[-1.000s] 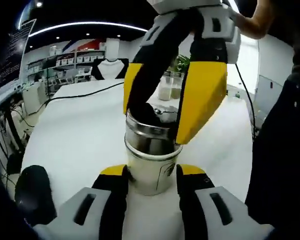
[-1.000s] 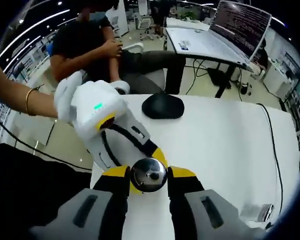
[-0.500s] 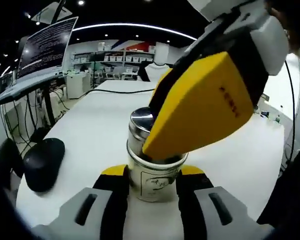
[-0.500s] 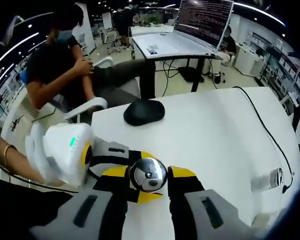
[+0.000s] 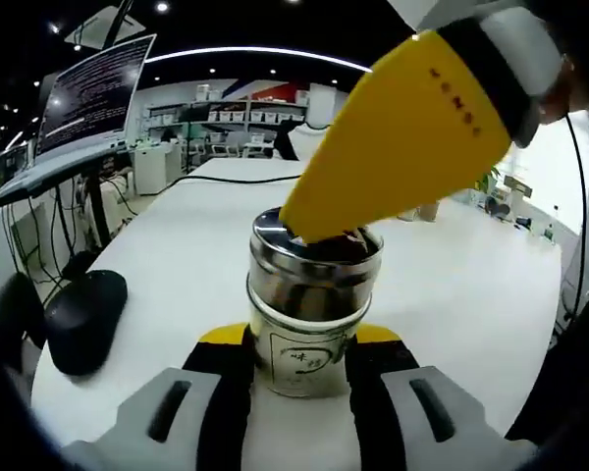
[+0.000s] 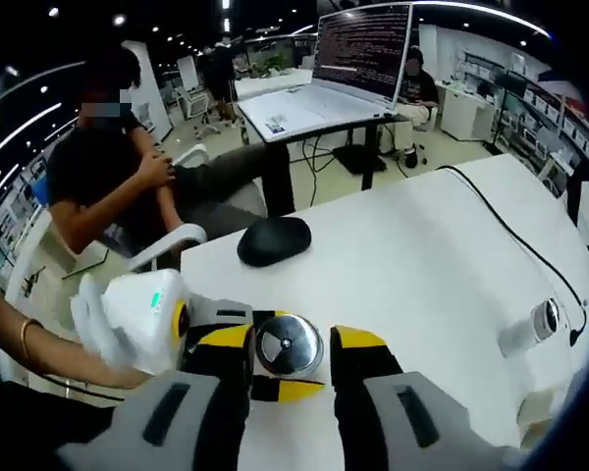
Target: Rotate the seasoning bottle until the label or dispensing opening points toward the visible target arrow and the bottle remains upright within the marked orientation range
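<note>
The left claw grips the upright bottle low on the white surface, while the right claw closes on its lid.

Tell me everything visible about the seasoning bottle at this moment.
The seasoning bottle stands upright on the white table. Its pale lower body carries a label with dark print facing the left gripper view; the cap is shiny metal. The left tool flanks the body, the right tool sits around the cap from above.
</note>
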Action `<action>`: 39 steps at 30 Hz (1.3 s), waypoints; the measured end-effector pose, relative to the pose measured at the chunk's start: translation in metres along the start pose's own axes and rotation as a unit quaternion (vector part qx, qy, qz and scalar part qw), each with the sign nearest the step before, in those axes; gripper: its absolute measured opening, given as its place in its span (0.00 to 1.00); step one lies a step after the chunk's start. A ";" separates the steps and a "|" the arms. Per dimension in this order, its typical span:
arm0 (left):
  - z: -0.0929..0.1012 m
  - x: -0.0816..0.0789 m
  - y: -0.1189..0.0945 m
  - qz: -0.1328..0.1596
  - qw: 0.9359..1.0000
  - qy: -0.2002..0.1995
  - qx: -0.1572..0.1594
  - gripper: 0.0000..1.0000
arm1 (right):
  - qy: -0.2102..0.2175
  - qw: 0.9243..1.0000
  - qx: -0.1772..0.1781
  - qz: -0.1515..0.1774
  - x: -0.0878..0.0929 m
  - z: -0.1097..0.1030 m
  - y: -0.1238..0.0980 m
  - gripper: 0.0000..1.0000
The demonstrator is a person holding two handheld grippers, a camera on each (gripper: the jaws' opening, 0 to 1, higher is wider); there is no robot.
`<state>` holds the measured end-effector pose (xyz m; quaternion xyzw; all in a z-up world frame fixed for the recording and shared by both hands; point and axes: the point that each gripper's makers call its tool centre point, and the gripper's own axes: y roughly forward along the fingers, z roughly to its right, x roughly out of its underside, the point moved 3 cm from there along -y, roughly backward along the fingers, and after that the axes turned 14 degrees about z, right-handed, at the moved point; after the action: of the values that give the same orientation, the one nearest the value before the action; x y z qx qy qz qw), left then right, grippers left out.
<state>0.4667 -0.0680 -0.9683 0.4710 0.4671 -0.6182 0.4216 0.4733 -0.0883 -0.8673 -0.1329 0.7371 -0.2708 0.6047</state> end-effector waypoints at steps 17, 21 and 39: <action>0.007 -0.031 -0.012 0.009 1.000 0.005 -0.025 0.54 | 0.016 0.999 0.043 0.024 0.012 0.043 -0.061 0.29; 0.007 -0.047 -0.018 0.011 0.999 0.024 -0.027 0.61 | 0.021 0.998 0.050 0.034 0.013 0.046 -0.076 0.30; 0.046 -0.100 -0.027 0.000 0.997 0.076 0.001 0.84 | -0.009 0.997 0.050 0.058 0.013 0.079 -0.126 0.30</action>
<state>0.4522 -0.0990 -0.8600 0.5174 0.4972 -0.5808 0.3844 0.5299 -0.2167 -0.8172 -0.0621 0.7237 -0.2704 0.6319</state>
